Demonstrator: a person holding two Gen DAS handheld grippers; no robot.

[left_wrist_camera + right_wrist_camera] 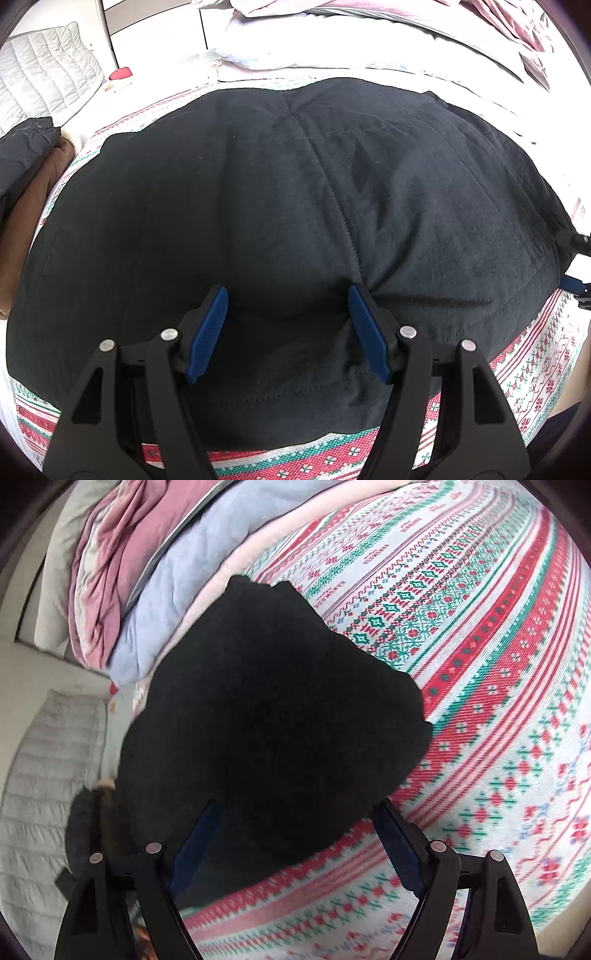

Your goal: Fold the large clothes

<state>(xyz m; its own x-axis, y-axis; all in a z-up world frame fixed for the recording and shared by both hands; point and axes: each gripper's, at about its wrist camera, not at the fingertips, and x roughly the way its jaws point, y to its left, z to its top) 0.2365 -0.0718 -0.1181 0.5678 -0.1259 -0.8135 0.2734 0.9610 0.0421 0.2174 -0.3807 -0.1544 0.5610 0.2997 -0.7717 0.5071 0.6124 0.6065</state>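
My left gripper (288, 332) hangs with fingers apart over the dark garment (288, 206), which lies flat on the patterned bedspread (524, 365). My right gripper (295, 845) gapes wide too, garment at twelve o'clock.

Black garment (280, 206) on red, green, white patterned bedspread (480, 686).
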